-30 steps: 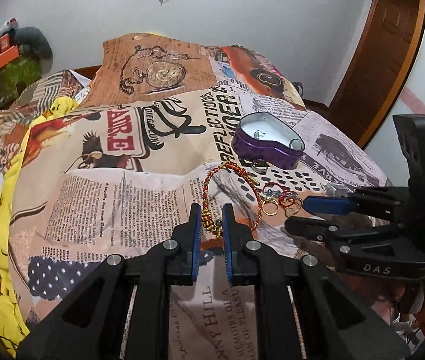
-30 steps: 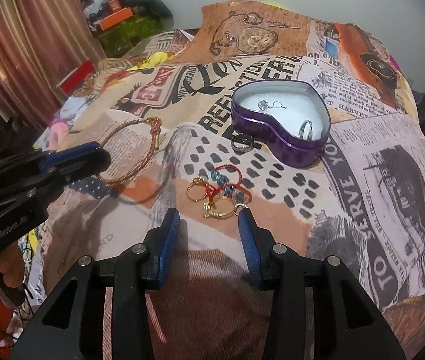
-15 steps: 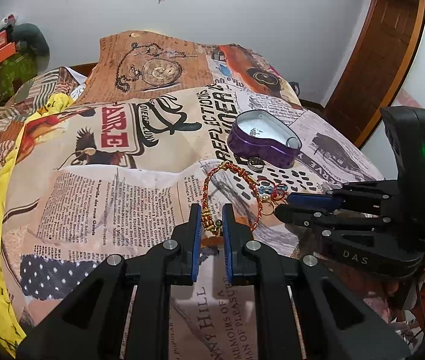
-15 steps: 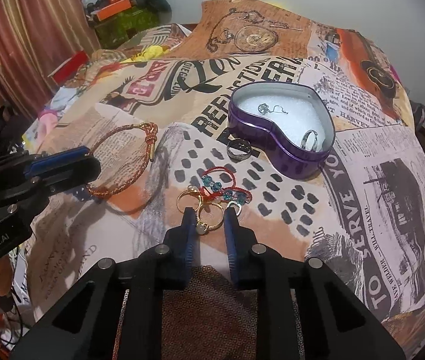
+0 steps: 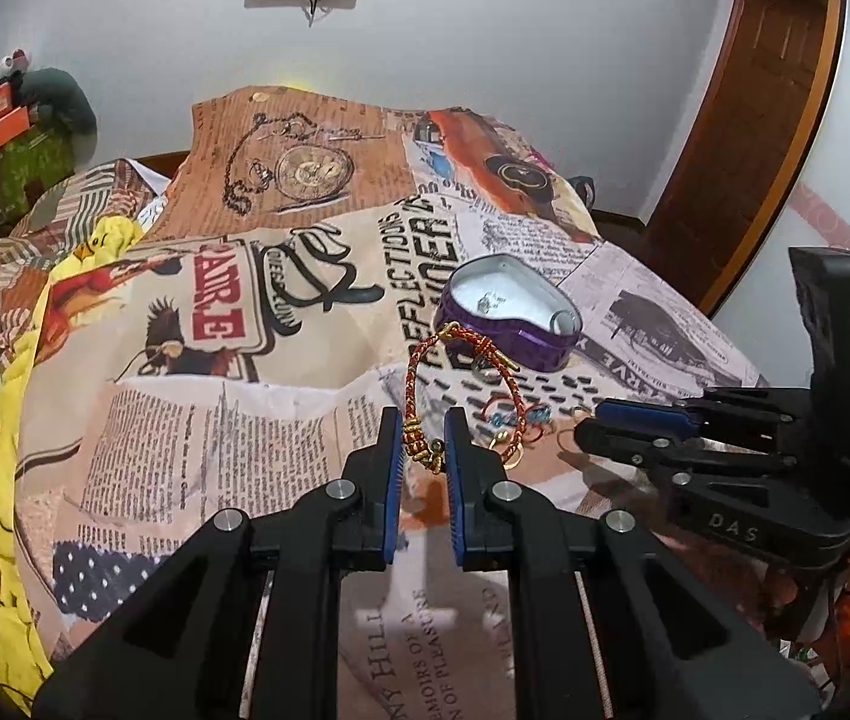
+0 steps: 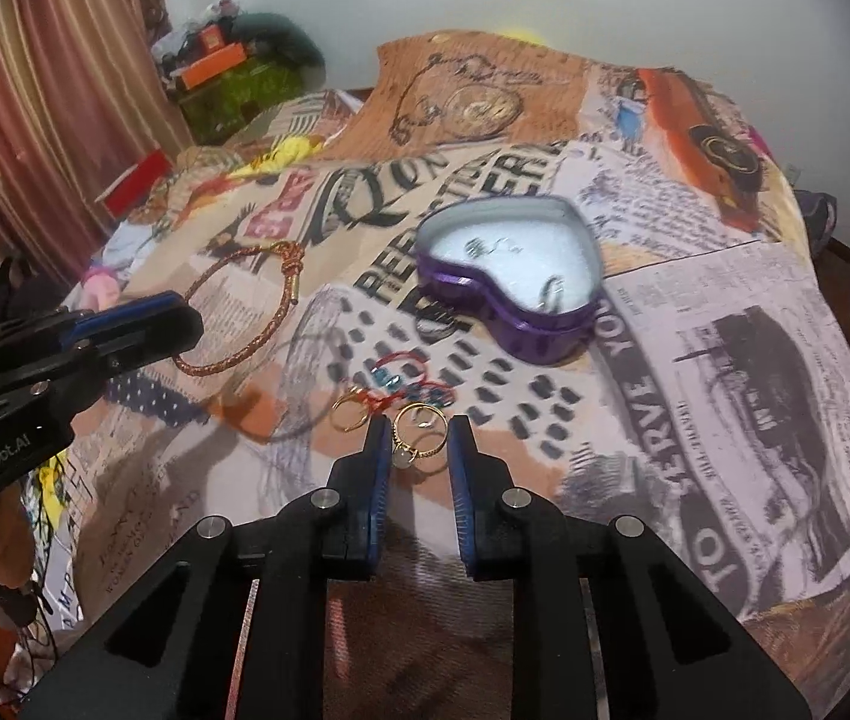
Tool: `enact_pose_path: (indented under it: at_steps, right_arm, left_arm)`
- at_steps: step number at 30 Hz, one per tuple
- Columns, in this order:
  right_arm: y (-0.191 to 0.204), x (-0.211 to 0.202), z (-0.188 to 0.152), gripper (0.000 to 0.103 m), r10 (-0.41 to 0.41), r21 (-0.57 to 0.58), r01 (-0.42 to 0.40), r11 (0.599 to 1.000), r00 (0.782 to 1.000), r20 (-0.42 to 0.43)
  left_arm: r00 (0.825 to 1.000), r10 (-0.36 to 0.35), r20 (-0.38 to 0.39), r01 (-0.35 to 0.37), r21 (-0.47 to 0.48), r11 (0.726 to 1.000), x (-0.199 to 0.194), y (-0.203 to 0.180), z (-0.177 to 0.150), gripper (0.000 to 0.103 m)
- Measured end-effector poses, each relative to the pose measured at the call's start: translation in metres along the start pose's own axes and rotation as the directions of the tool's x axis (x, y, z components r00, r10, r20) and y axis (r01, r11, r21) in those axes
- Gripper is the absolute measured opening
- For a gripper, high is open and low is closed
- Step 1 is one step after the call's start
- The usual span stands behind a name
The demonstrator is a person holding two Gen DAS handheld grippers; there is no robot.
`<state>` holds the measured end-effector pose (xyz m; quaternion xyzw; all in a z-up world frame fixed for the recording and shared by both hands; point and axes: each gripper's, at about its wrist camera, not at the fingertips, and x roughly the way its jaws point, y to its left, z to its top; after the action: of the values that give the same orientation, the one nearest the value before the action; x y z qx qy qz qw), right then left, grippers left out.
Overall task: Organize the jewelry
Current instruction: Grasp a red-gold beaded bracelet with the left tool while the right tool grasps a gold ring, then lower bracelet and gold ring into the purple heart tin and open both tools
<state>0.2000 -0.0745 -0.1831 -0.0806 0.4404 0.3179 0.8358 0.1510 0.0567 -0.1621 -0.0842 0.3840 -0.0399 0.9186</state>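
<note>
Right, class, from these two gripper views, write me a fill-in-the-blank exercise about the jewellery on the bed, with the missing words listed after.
1. The left gripper is shut on the red-and-gold braided ____.
2. The right gripper holds a gold ring with a pale ____.
3. The purple metal tin is ____-shaped.
4. The tin's lining is ____ in colour.

Missing words: bracelet; stone; heart; white
</note>
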Motion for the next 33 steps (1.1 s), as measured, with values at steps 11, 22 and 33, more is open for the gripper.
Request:
enact_pose_path:
  at_steps: [11,22,33]
  right_arm:
    - [-0.023,-0.037,0.021,0.017,-0.033,0.045,0.027,0.999,0.989,0.141]
    - [-0.039,-0.052,0.039,0.017,-0.061,0.049,0.051,0.997,0.971,0.230]
    - [-0.055,-0.034,0.055,0.017,-0.041,0.063,0.027,0.998,0.970,0.240]
  left_arm:
    - [0.999,-0.008,0.043,0.007,0.034,0.999,0.006,-0.019,0.027,0.012]
    - [0.997,-0.015,0.075,0.010,0.062,0.998,0.021,-0.031,0.053,0.012]
    - [0.998,-0.006,0.061,0.001,0.085,0.996,0.054,-0.030,0.071,0.012]
